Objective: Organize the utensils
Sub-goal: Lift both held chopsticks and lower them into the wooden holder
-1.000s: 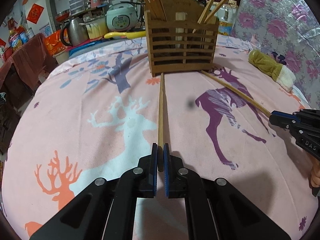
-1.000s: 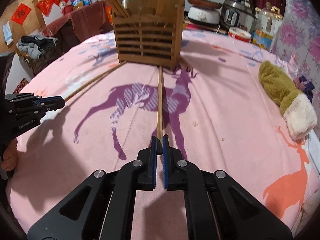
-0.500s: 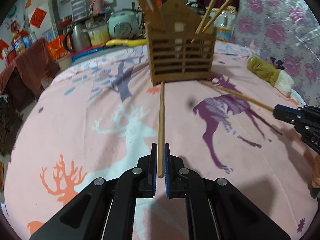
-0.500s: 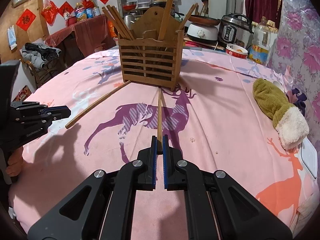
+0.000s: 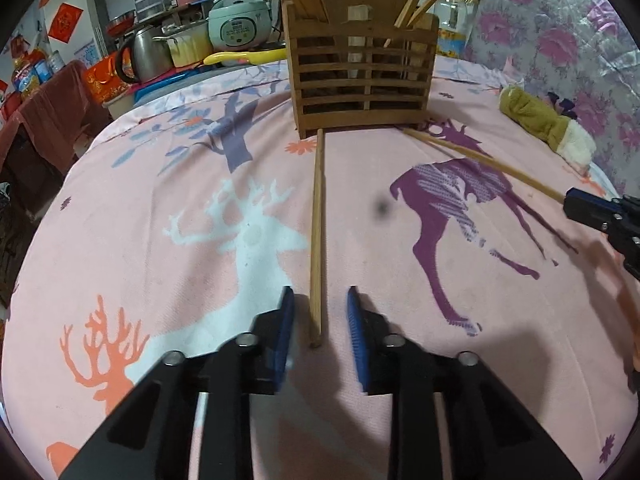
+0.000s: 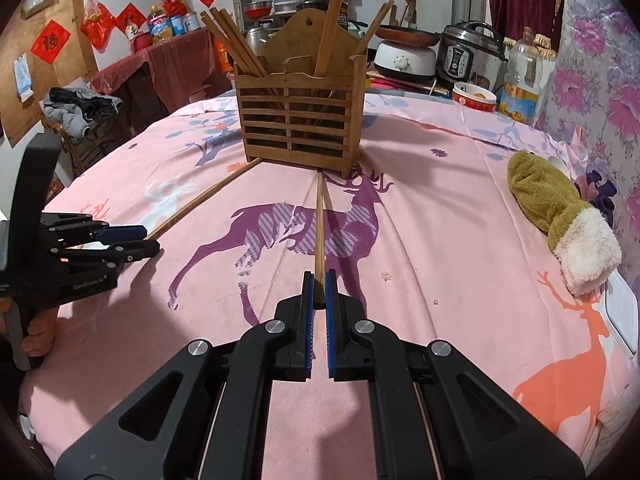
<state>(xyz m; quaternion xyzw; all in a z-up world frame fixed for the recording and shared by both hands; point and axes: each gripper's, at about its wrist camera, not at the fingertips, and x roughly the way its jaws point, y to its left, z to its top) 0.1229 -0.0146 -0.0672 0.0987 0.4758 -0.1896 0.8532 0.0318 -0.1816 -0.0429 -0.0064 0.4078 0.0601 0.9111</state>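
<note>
On the pink deer-print tablecloth [image 5: 160, 208], my left gripper [image 5: 318, 300] sits low, fingers spread apart around a loose wooden chopstick [image 5: 317, 216]. My right gripper [image 6: 319, 280] clamps another long wooden chopstick [image 6: 320, 224], both pointing at the slatted wooden utensil holder [image 6: 300, 128].

Two wooden chopsticks [image 5: 317, 220] [image 6: 320, 232] flat on cloth, tips against slatted wooden holder [image 5: 362, 80].

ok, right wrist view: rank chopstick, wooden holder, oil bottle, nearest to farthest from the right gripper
1. chopstick: its near end sits between the right gripper fingers, dead ahead.
2. wooden holder: ahead, mid-table.
3. oil bottle: far right, past the table edge.
</note>
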